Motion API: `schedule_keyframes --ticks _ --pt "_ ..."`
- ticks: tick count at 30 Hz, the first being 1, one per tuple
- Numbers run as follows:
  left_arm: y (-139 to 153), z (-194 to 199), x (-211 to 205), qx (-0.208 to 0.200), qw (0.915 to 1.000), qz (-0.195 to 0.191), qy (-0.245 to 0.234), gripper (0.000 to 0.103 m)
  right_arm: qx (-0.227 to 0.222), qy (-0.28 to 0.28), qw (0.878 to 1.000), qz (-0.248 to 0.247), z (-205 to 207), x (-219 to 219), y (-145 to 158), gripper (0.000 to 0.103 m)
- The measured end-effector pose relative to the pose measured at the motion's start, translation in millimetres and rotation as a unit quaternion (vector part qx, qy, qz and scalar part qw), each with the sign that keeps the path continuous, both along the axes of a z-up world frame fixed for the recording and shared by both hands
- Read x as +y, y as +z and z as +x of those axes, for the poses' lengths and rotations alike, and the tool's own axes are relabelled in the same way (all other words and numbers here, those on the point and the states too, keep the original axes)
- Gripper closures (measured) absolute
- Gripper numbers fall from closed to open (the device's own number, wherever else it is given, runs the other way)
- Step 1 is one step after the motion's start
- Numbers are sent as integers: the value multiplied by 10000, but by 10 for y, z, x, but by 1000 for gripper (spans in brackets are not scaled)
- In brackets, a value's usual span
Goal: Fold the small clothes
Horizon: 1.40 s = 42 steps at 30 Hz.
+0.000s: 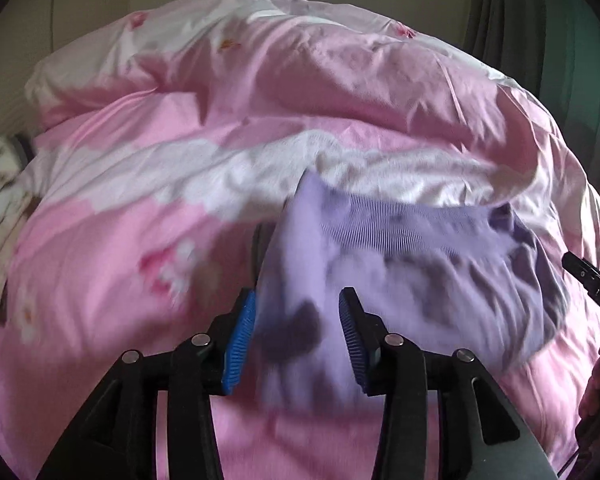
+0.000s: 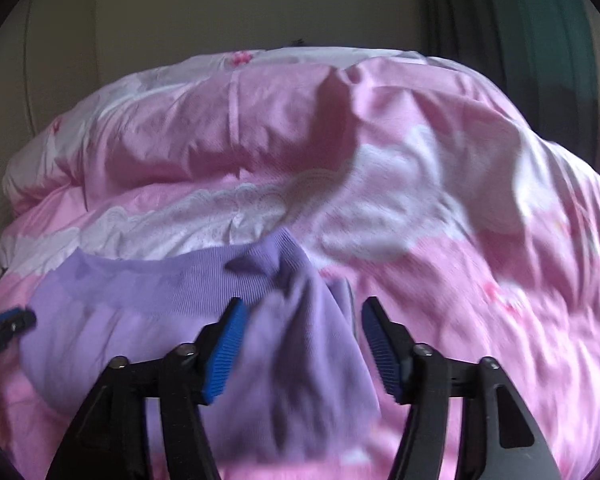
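A small lilac garment (image 1: pixel 412 264) with a ribbed waistband lies on the pink quilt (image 1: pixel 140 240). It also shows in the right wrist view (image 2: pixel 148 304). My left gripper (image 1: pixel 298 308) is open, its blue pads either side of the garment's left end. My right gripper (image 2: pixel 302 316) is open, its pads either side of the garment's bunched right end. The right gripper's tip shows at the right edge of the left wrist view (image 1: pixel 592 280). The left gripper's tip shows at the left edge of the right wrist view (image 2: pixel 12 324). Both views are motion-blurred.
The pink and white quilt (image 2: pixel 420 160) is rumpled into a high ridge behind the garment. A patterned white cloth (image 1: pixel 0 208) lies at the far left. A green curtain (image 2: pixel 548 40) hangs at the back right, a pale wall (image 2: pixel 220 8) behind the bed.
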State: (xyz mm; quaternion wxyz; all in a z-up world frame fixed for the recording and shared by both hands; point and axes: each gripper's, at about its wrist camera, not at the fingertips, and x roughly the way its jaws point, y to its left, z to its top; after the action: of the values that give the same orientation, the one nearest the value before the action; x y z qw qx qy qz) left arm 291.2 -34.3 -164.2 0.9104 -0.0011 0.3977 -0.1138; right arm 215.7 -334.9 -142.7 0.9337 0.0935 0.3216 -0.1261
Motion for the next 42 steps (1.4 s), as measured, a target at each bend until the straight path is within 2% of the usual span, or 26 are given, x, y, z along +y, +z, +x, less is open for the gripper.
schedule_keyframes --ticks 4,7,10,13,15,16,19,22,25,29,36,37,41,42 --pt "-147 -232 108 118 9997 6 195 59 95 -209 9997 126 -302 21 -120 40" --pt "-260 -257 134 257 9991 -124 309 59 308 -275 9991 130 -324 -8 -240 40" --pt "-277 -270 83 151 9993 -30 339 60 453 -352 9982 155 -312 -53 -334 41" --pt "-316 -246 35 167 9995 -39 257 72 655 -282 9973 148 -253 -56 -428 51" --pt "-345 -246 4 143 9996 -6 245 76 683 -155 9974 158 -229 -20 -475 71" --pt "-350 -251 -4 106 9996 11 251 77 679 -101 9975 145 -215 1 -492 75" --pt "-371 -255 -9 53 9996 57 282 80 618 -133 9980 -37 -216 40 -505 78" --pt "-381 -231 27 87 9995 -10 288 81 638 -159 9978 84 -211 -12 -539 79" --pt "-362 -252 8 67 9995 32 303 81 607 -150 9980 103 -221 -10 -510 78" --pt "-295 -333 -32 27 9993 157 336 80 482 -238 9985 145 -316 -21 -412 66" --pt "-113 -521 -63 -63 9994 160 306 58 221 -222 9993 201 -520 37 -166 45" --pt "-79 -556 -75 -99 9994 172 300 56 189 -216 9993 226 -552 53 -127 43" --pt "88 -695 -129 -317 9987 242 327 38 62 -179 9992 352 -656 109 -29 36" --pt "133 -729 -140 -387 9984 252 336 37 19 -175 9990 404 -685 124 -12 34"
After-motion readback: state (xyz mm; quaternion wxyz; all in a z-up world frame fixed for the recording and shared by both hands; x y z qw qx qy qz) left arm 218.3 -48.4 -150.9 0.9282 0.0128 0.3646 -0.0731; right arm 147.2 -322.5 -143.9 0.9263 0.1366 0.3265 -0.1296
